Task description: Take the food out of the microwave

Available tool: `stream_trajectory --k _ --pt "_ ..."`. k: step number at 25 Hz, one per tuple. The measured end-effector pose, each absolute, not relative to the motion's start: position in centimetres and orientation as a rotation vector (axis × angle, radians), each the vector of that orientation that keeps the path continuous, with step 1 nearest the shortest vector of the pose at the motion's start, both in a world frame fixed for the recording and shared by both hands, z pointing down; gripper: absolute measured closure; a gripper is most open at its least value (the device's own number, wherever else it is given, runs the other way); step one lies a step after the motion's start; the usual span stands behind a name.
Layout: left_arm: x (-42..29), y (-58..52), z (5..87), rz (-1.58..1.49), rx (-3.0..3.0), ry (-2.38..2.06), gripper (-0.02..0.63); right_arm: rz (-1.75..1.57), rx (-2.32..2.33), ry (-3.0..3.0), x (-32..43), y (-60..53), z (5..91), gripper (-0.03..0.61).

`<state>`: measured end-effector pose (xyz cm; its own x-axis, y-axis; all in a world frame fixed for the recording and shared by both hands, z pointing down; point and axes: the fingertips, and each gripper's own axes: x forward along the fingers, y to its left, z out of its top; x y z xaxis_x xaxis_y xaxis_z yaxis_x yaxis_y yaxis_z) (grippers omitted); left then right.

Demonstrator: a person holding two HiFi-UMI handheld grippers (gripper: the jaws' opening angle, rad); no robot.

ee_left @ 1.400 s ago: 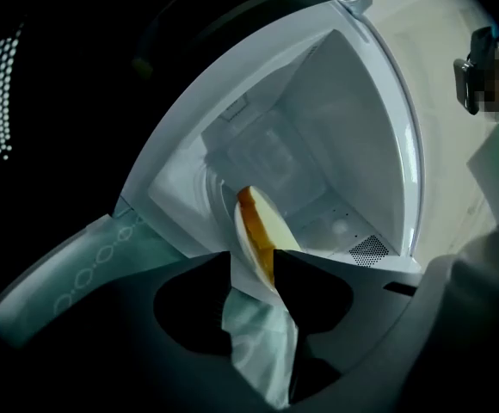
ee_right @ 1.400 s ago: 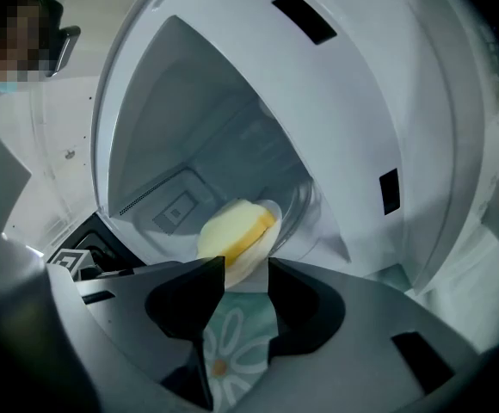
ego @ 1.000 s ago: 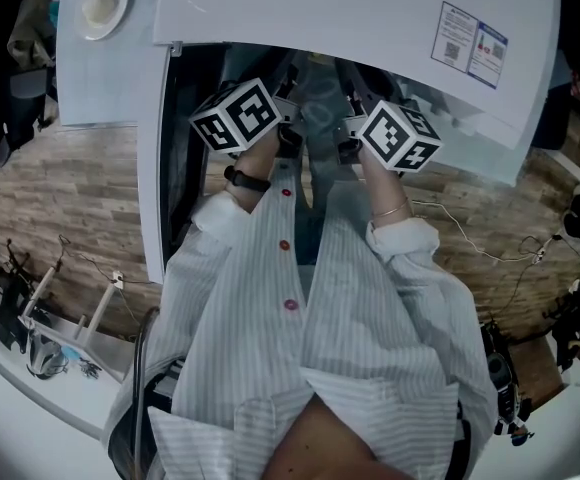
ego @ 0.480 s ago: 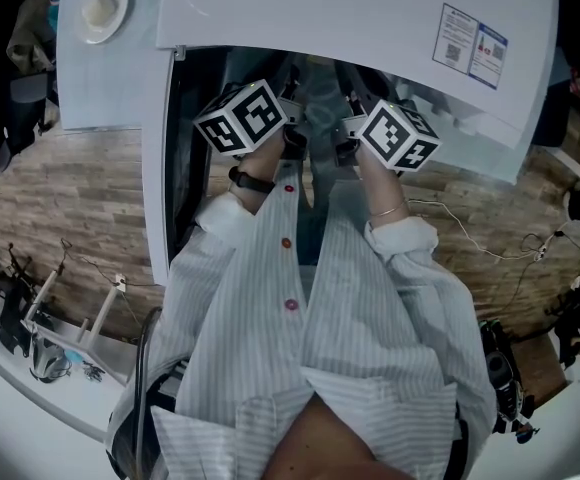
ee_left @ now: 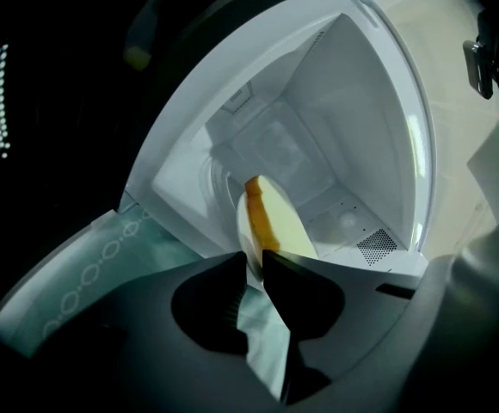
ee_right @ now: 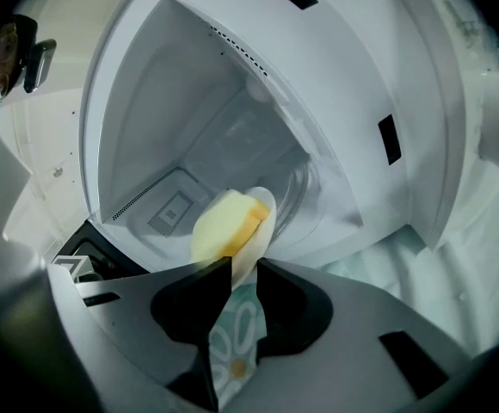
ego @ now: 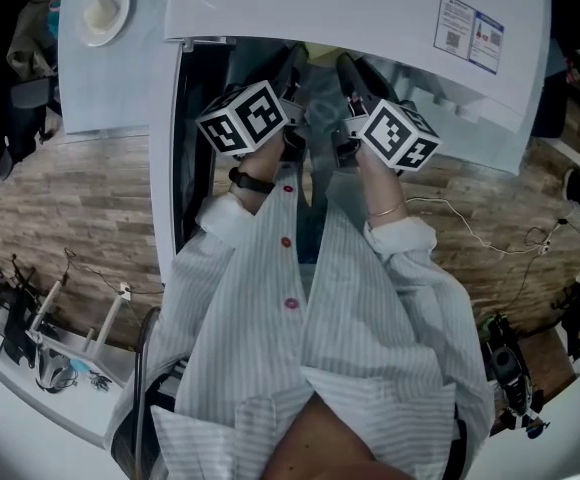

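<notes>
Left gripper (ee_left: 255,265), right gripper (ee_right: 243,265): the jaws of both have just been closing and now pinch the rim of one white plate (ee_right: 263,213), one at each side, with the rim between each pair of tips. Yellow, orange-edged food (ee_right: 219,228) lies on the plate just beyond the tips, inside the open microwave (ee_left: 344,127). On the microwave top is a blue-bordered label (ego: 468,33) with a QR code, its print too small to read.

The jaws of your right gripper (ee_right: 243,265) have just been closing and now pinch the rim of a white plate (ee_right: 264,218) carrying yellow food (ee_right: 219,226), in front of the open microwave (ee_right: 232,101).
</notes>
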<state>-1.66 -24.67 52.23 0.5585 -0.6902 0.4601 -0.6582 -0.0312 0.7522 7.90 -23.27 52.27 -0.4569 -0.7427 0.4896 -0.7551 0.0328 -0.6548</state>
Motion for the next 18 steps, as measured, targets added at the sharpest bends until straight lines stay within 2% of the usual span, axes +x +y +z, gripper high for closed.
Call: stream_trajectory --k 18 --pt "-1.4 -20.5 51.4 -0.035 1.750 -1.147 0.546 1.430 1.615 -2.276 8.3 -19.2 51.4 0.471"
